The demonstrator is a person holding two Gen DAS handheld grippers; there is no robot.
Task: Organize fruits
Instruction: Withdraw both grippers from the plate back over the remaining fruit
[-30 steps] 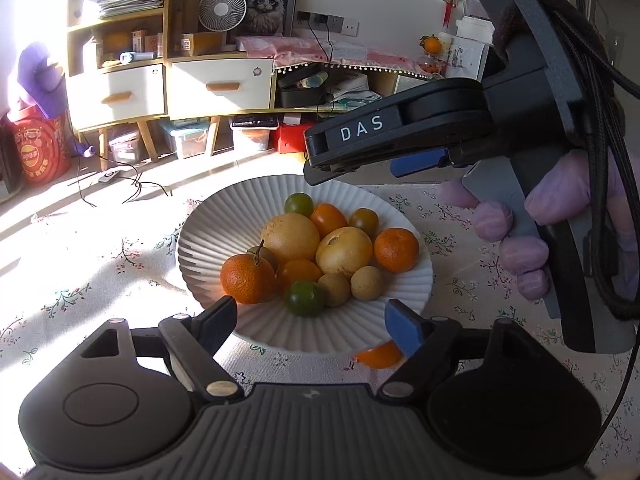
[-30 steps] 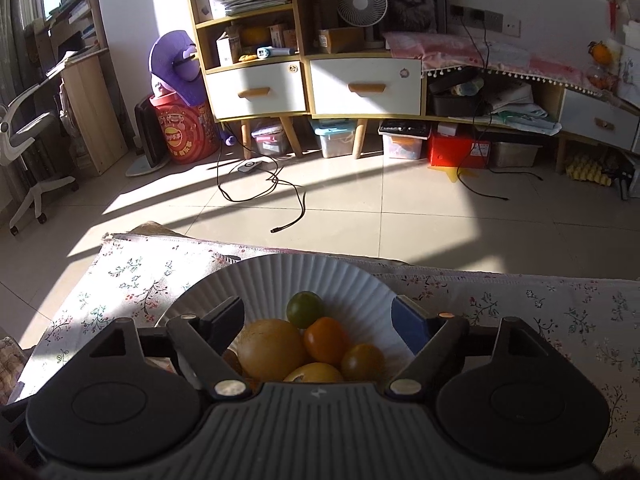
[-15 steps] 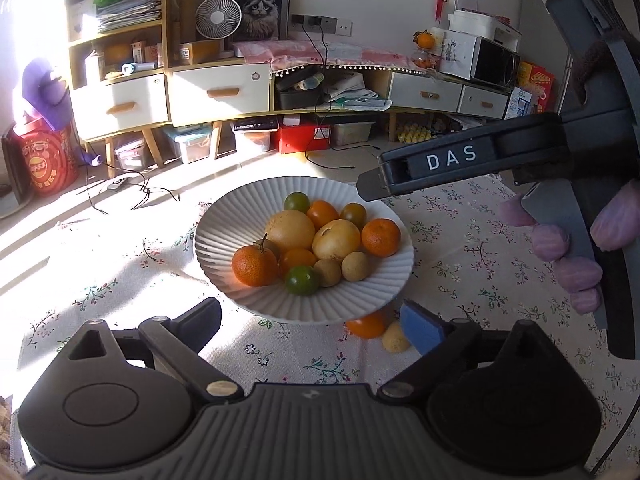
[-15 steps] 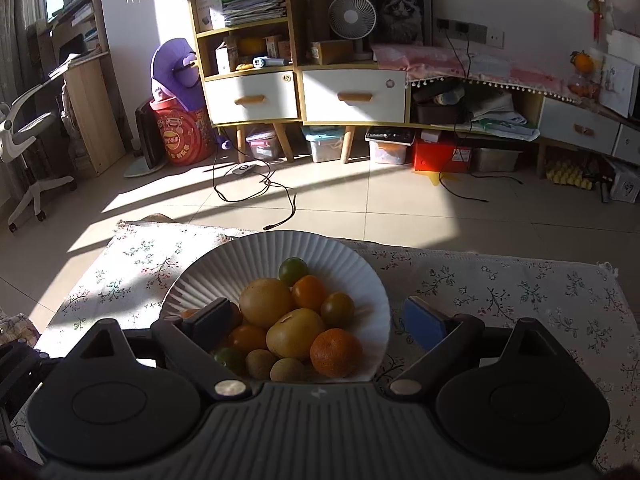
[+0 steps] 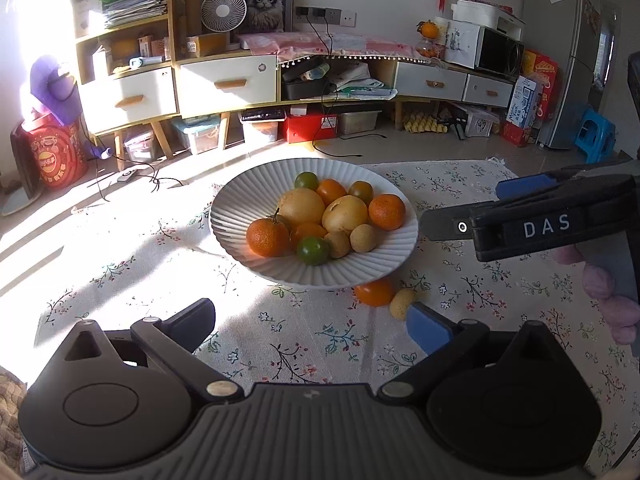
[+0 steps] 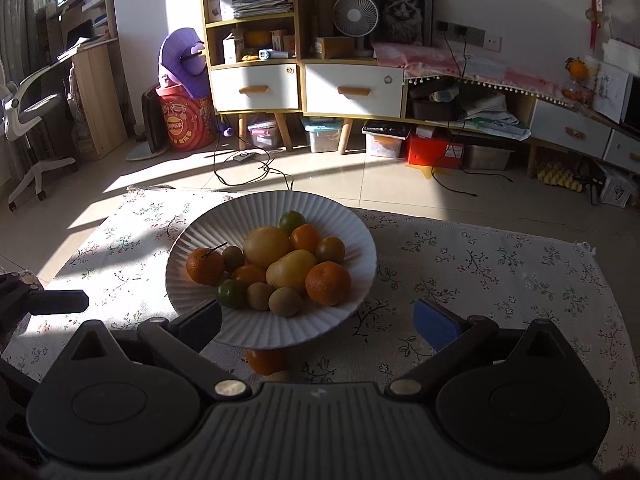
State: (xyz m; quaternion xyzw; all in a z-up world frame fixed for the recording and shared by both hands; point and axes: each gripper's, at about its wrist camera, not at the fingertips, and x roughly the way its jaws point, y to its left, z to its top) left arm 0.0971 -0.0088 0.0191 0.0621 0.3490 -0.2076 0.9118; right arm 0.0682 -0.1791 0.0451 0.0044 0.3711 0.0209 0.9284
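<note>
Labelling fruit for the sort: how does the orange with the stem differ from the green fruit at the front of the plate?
The orange with the stem is orange and clearly bigger; the green fruit is dark green and smaller. The orange carries a thin dark stem, while the green fruit shows none. The orange catches direct sun, but the green fruit looks more shaded. Both are round and lie in the white plate, close beside each other.

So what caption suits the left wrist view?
Open left gripper before a fruit-filled plate; two fruits lie beside it.

A floral cloth [image 5: 132,264] covers the bench under my tool. Far ahead stand a white fan [image 5: 223,12] and a cat picture [image 5: 264,4]. A red box [image 5: 308,126] sits below them.
</note>
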